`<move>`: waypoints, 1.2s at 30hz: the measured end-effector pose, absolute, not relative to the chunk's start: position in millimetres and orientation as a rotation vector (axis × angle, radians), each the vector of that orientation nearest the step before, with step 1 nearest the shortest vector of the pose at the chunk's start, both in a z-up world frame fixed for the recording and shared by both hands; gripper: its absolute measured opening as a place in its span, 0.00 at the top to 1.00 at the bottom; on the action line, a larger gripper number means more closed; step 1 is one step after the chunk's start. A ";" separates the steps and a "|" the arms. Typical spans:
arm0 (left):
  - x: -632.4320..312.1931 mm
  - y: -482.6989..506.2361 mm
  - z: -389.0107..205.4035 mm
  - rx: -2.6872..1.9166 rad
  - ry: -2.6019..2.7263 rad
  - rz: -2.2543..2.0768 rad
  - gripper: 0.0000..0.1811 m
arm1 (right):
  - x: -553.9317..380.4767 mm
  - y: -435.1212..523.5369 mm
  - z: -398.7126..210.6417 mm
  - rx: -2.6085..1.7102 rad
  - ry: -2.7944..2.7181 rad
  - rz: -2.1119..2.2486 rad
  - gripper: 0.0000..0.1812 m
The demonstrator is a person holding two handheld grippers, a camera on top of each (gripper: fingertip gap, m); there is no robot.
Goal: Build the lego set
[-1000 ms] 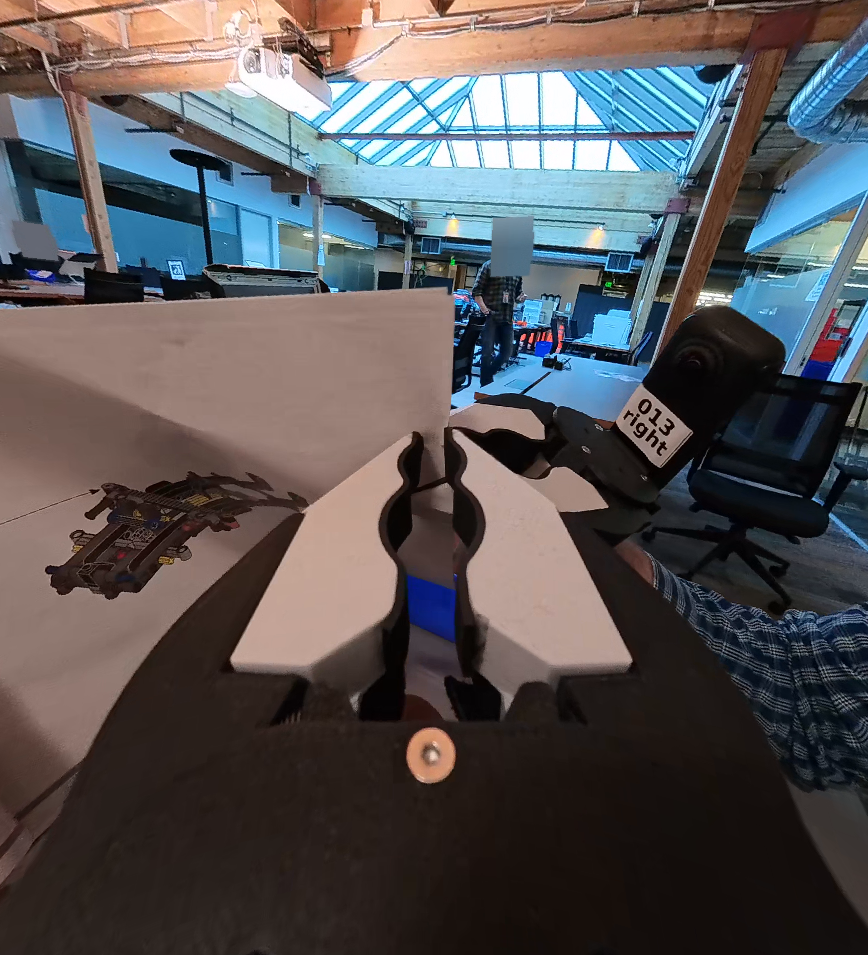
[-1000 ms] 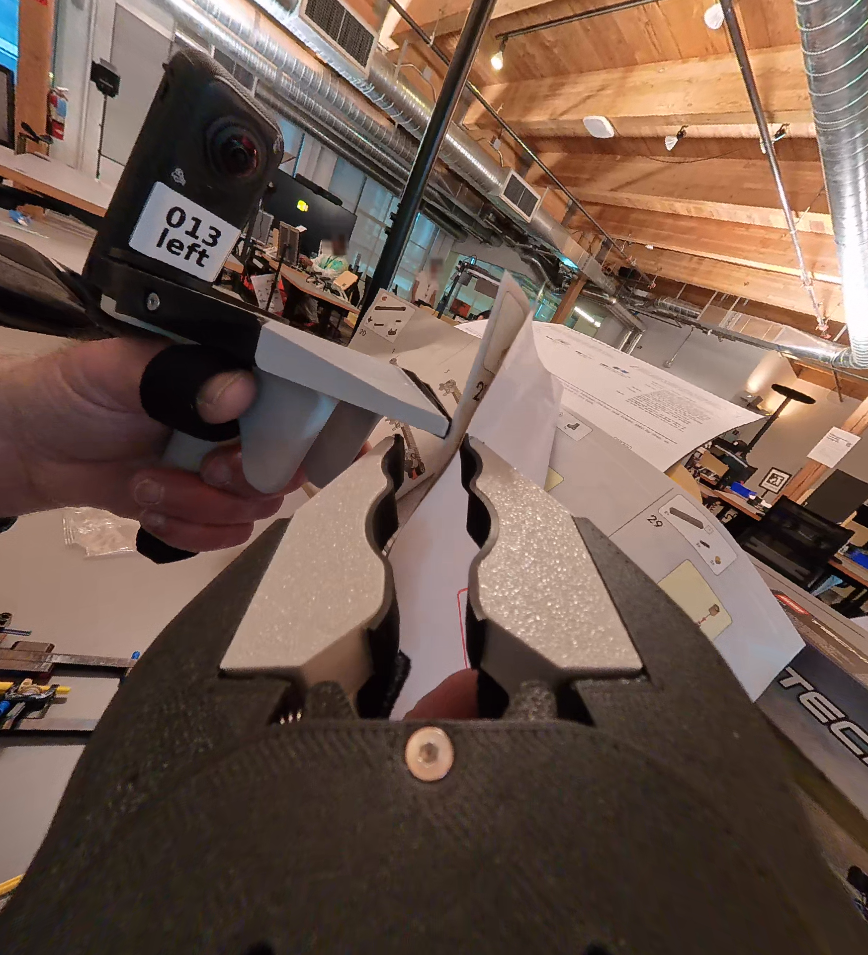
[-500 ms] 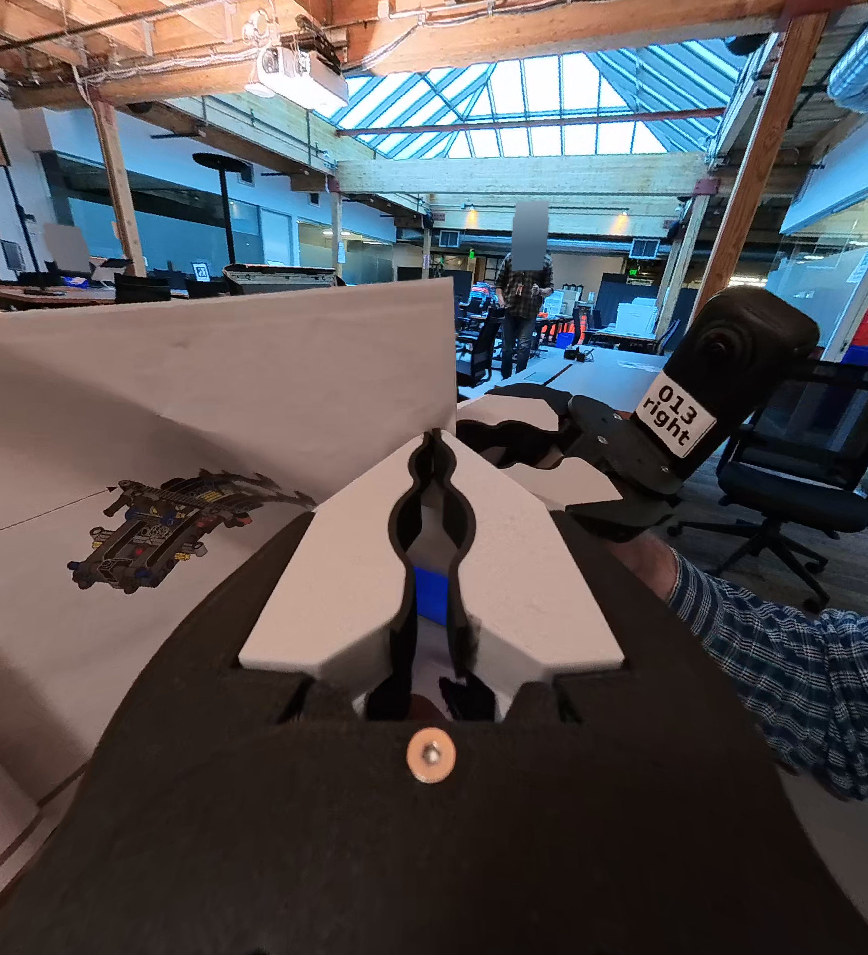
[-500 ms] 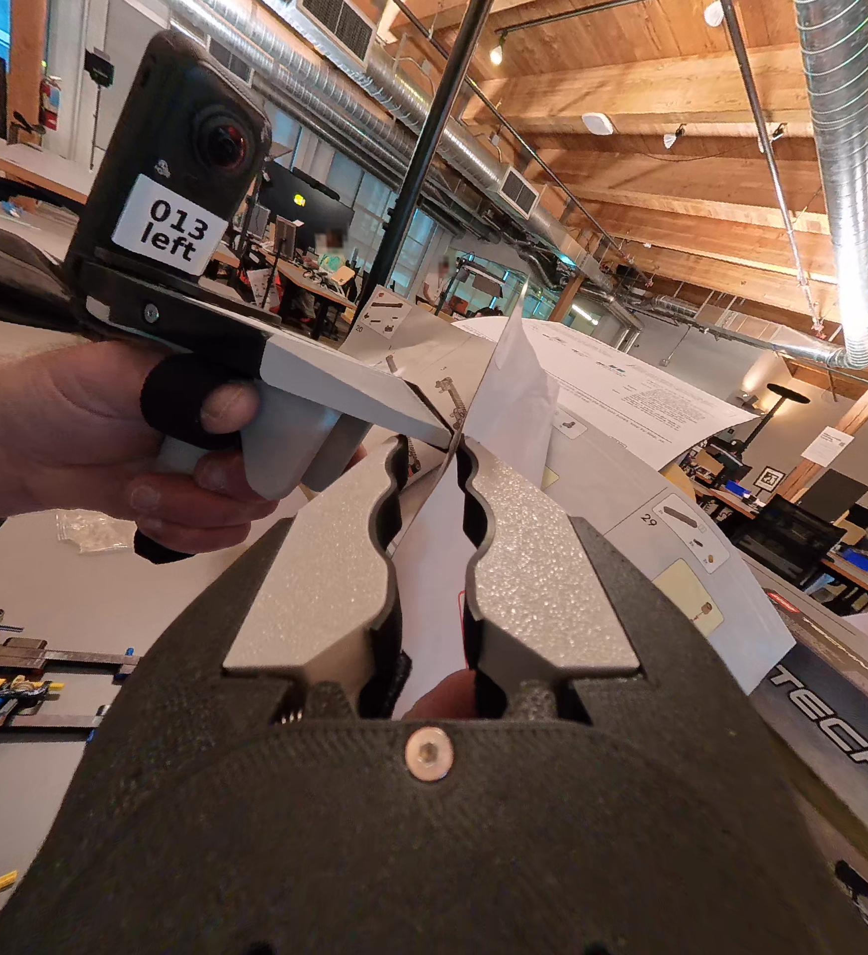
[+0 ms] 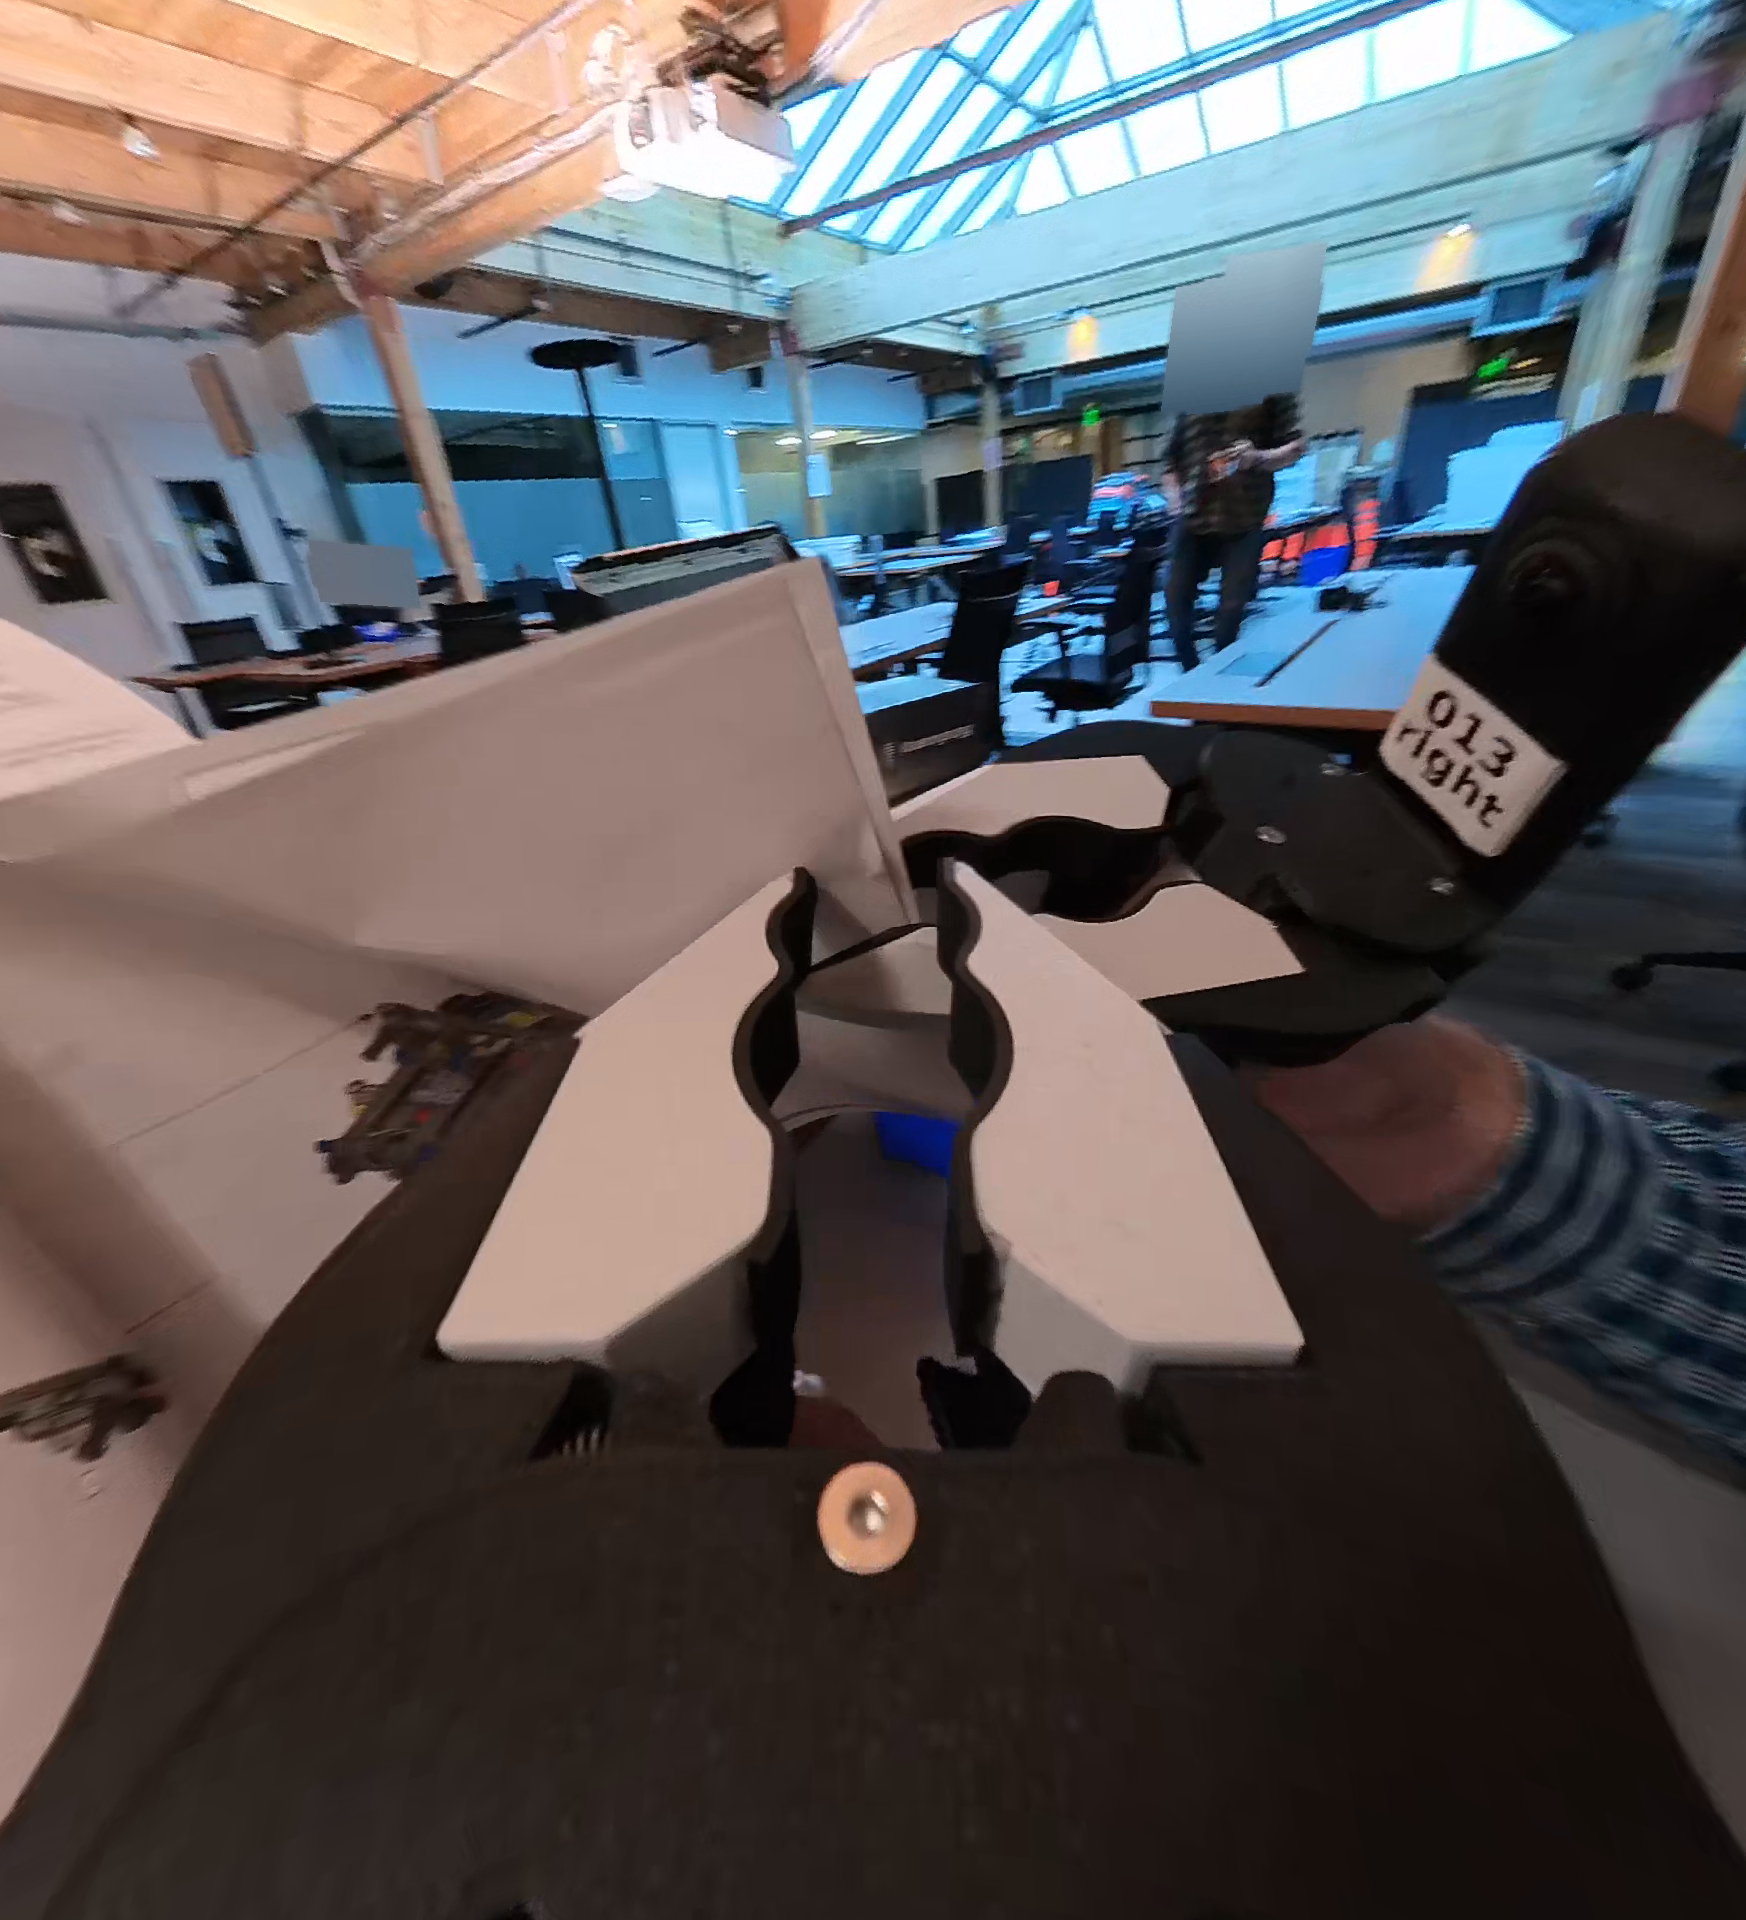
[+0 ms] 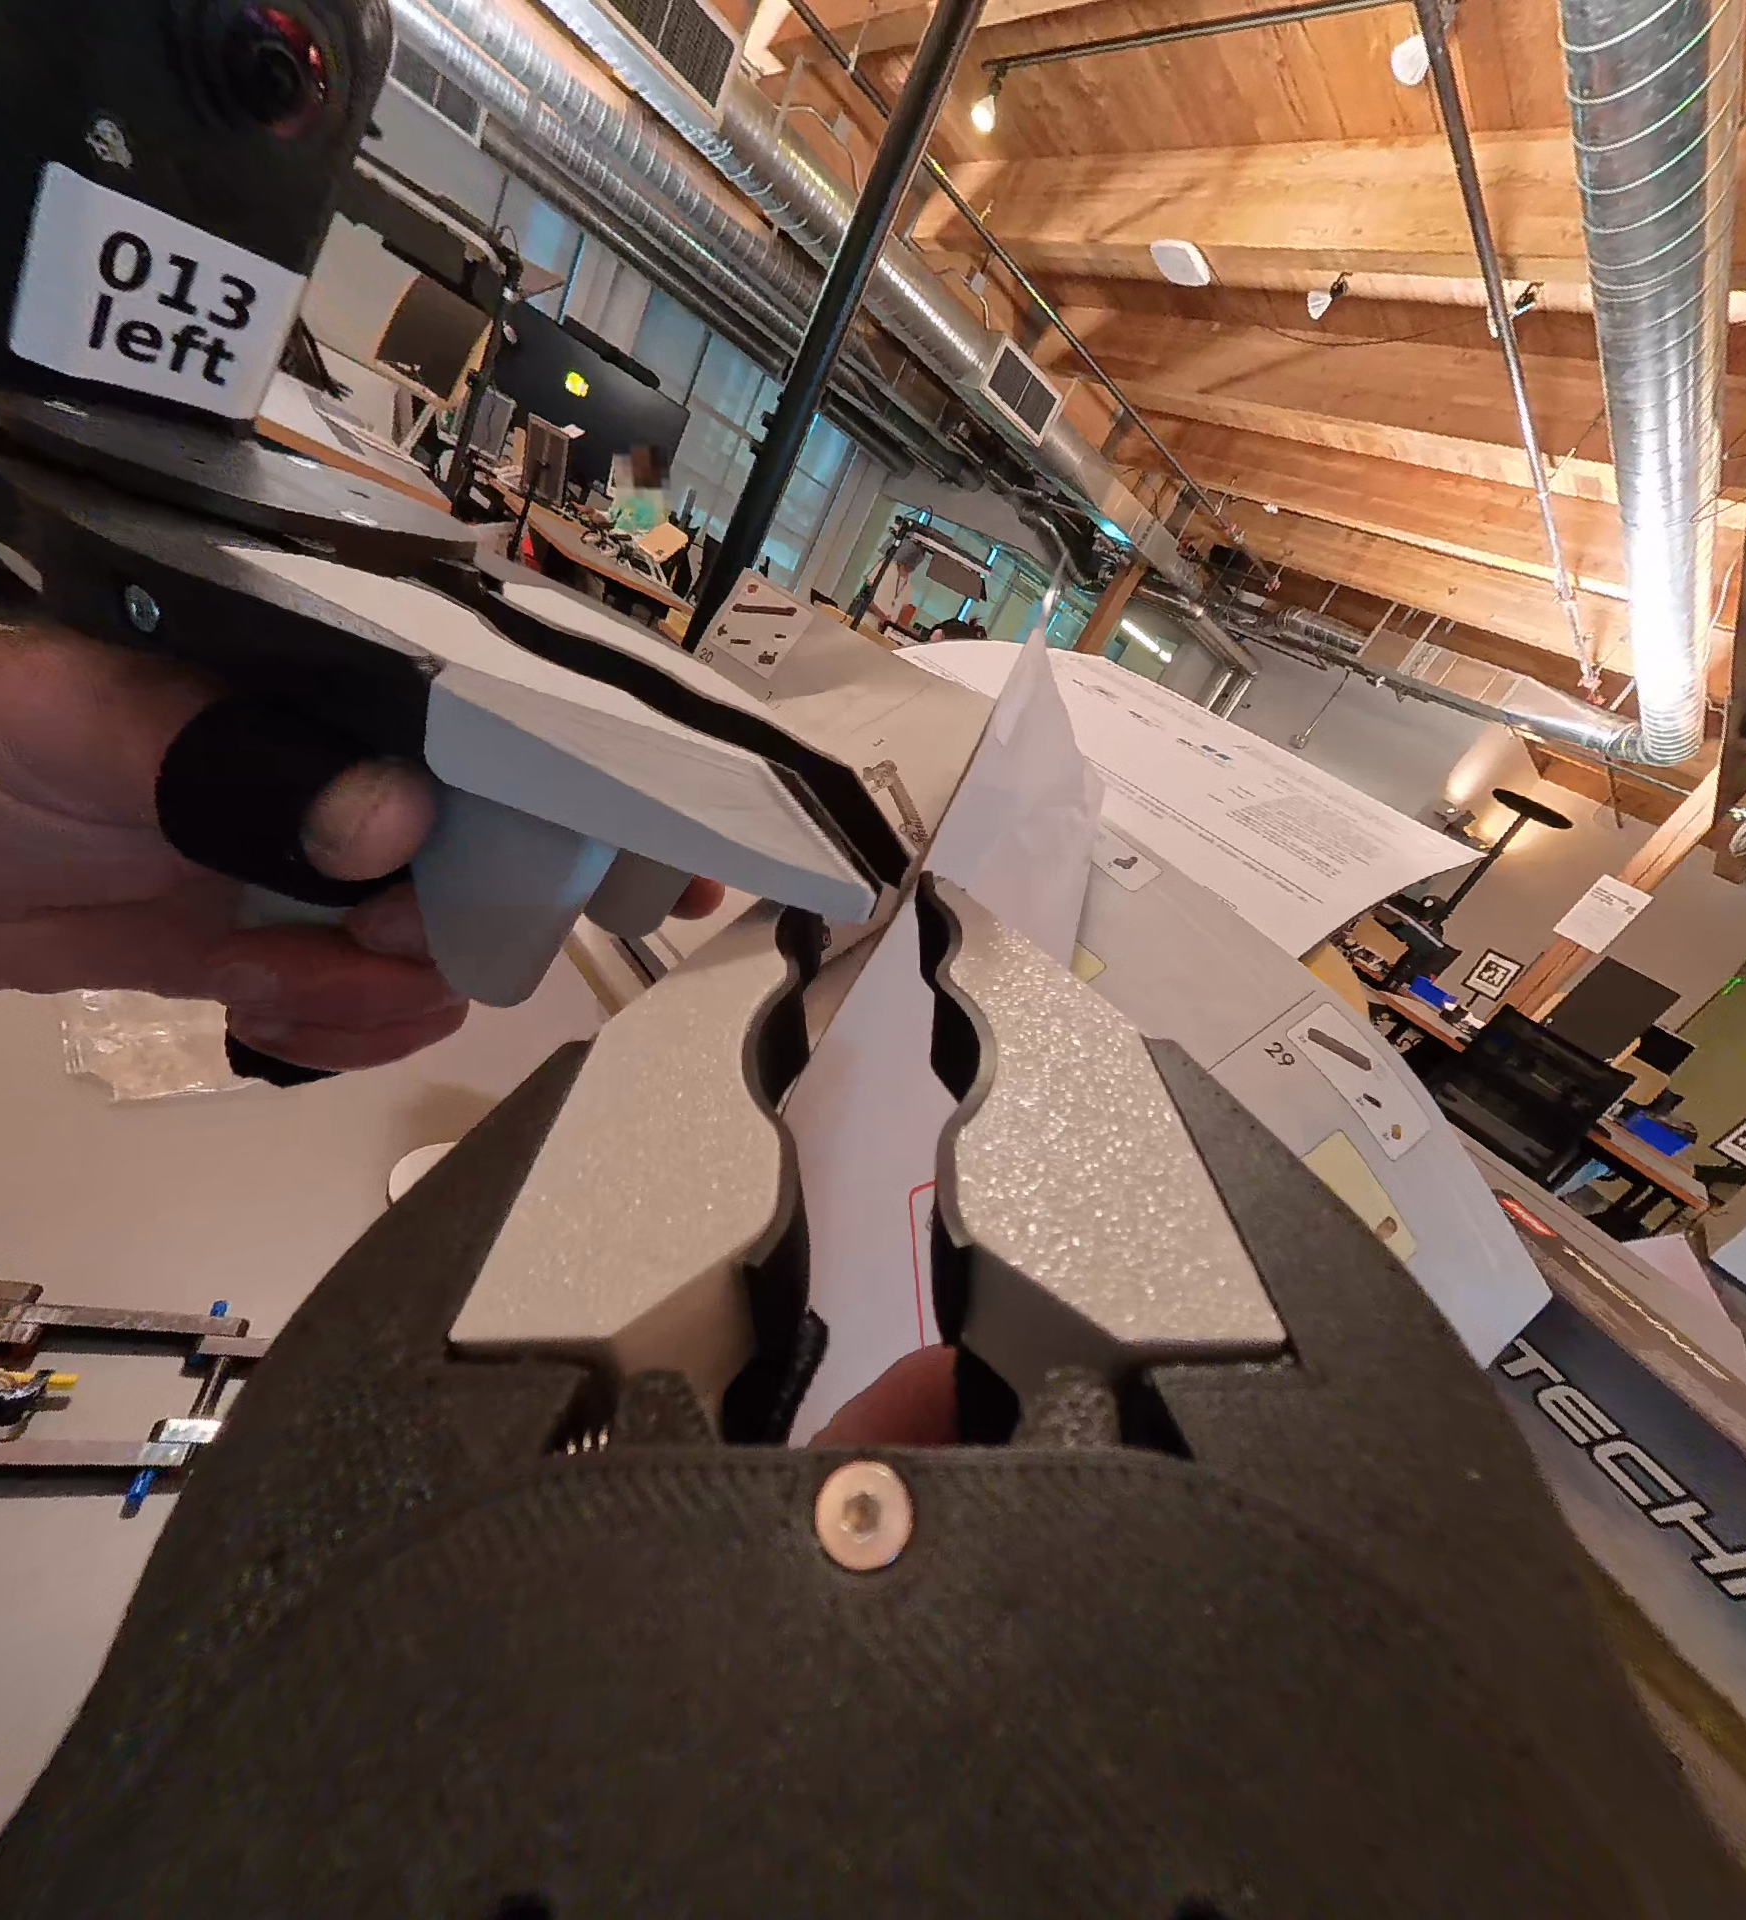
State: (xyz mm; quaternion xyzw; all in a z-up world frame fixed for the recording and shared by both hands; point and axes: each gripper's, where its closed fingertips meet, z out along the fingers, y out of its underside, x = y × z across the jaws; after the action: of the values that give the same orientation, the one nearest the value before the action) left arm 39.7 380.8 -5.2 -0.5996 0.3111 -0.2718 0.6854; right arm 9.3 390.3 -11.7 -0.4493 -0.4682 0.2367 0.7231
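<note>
L gripper (image 5: pixel 874 904) open, booklet (image 5: pixel 495 831) blurred

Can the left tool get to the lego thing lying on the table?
Probably yes. The left tool is open and grips nothing, but a booklet page sits between its fingers, so it must back off first. The lego build lies lower on the table, with nothing seen blocking it.

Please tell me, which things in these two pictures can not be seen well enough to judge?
- Partly built lego model, right wrist view: cut off by the left edge.
- Printed drawing on the instruction booklet, left wrist view: blurred by motion, and the left gripper covers part.
- Blue item under that gripper: mostly hidden between its fingers.
- Right gripper: whether it pinches the page cannot be told.
</note>
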 end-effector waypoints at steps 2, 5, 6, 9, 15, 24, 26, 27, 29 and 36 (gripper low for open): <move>36.3 380.6 -5.5 -1.342 0.691 -0.568 0.88 | 7.5 389.0 -12.3 -0.988 -1.039 0.516 0.92; 32.1 380.1 -7.5 -1.346 0.679 -0.538 0.89 | 3.9 387.6 -14.2 -0.988 -1.047 0.510 0.93; 31.0 379.9 -8.0 -1.347 0.676 -0.537 0.89 | 3.1 387.6 -14.6 -0.988 -1.045 0.510 0.93; 26.9 381.0 -8.9 -1.351 0.657 -0.541 0.89 | 1.5 386.6 -15.8 -0.989 -1.050 0.512 0.93; 23.0 380.8 -8.6 -1.349 0.634 -0.593 0.90 | -0.2 383.9 -16.0 -0.987 -1.051 0.553 0.94; 22.2 380.5 -8.2 -1.336 0.641 -0.722 0.90 | 0.9 383.5 -15.0 -0.988 -1.039 0.640 0.94; 22.5 381.0 -8.1 -1.340 0.650 -0.721 0.90 | 2.0 383.7 -14.9 -0.987 -1.042 0.656 0.94; 23.2 381.3 -8.4 -1.343 0.658 -0.719 0.90 | 2.4 384.1 -15.2 -0.986 -1.045 0.658 0.94; 23.7 381.6 -9.0 -1.350 0.669 -0.725 0.90 | 3.4 384.5 -15.7 -0.986 -1.052 0.664 0.95; 22.8 382.1 -11.1 -1.363 0.683 -0.733 0.90 | 5.6 381.8 -17.4 -0.973 -1.084 0.696 0.98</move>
State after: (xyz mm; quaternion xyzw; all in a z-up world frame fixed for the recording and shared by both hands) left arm 22.8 382.1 -11.1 -0.6029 0.3024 -0.3245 0.6631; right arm 5.6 381.8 -17.4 -0.4355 -0.4849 0.3113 0.6916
